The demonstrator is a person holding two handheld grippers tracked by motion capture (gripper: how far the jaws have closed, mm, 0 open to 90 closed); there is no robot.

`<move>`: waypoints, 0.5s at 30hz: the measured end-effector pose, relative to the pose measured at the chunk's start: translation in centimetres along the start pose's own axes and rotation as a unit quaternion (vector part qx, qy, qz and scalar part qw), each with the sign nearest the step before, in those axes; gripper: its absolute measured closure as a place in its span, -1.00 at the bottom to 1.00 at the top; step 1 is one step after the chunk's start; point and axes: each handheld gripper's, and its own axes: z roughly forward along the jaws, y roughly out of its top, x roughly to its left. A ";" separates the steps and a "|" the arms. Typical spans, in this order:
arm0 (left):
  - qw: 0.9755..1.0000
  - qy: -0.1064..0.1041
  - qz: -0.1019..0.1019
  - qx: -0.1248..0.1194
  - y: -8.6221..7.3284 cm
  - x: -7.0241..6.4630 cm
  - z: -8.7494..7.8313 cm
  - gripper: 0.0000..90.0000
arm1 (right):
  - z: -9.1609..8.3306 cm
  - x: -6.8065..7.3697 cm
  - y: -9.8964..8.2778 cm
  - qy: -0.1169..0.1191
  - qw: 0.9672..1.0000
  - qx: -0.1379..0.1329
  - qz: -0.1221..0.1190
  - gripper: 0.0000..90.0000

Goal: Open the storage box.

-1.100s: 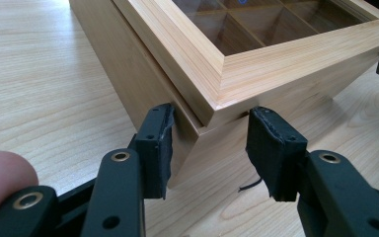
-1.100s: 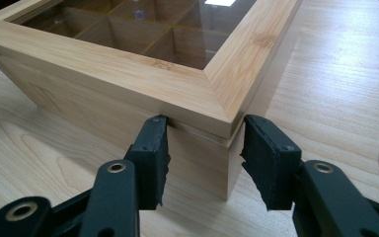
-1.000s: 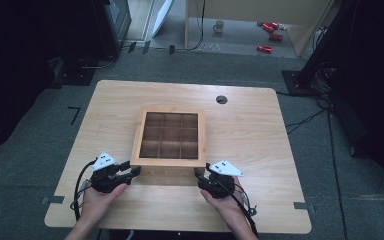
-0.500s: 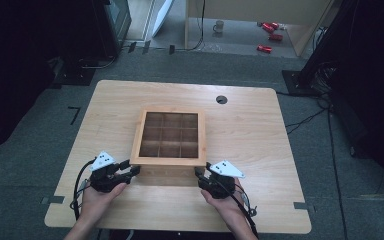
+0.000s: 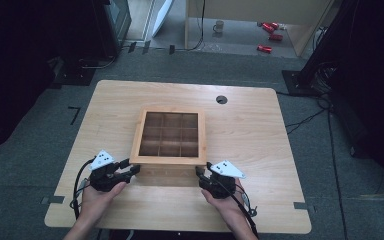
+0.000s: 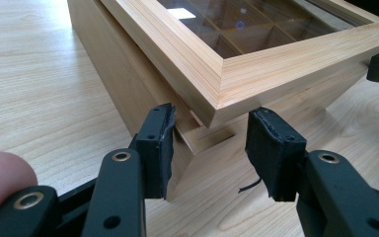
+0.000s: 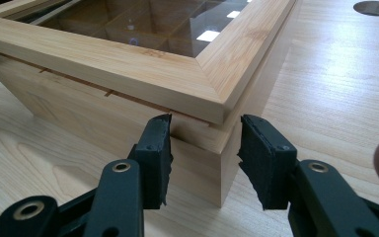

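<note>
**Two grippers poised at the near corners of a glass-lidded wooden box**

A wooden compartment box (image 5: 169,144) sits mid-desk (image 5: 260,150), its glass-paned lid (image 6: 256,44) resting down. The left gripper (image 5: 130,171) and right gripper (image 5: 200,174) each straddle a near corner, jaws apart and gripping nothing. To lift the lid well, I judge both should catch its overhanging edge, not the base, and rise together evenly.
</note>
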 end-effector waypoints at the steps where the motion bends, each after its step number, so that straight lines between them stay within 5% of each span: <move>1: 1.000 0.000 0.001 0.000 0.0 0.0 0.0 0.21 | 0.0 0.0 0.0 0.000 1.000 0.000 0.000 0.25; 15: 1.000 -0.003 0.002 -0.004 0.3 0.0 -0.1 0.21 | 0.1 0.1 0.4 0.000 1.000 -0.013 0.012 0.22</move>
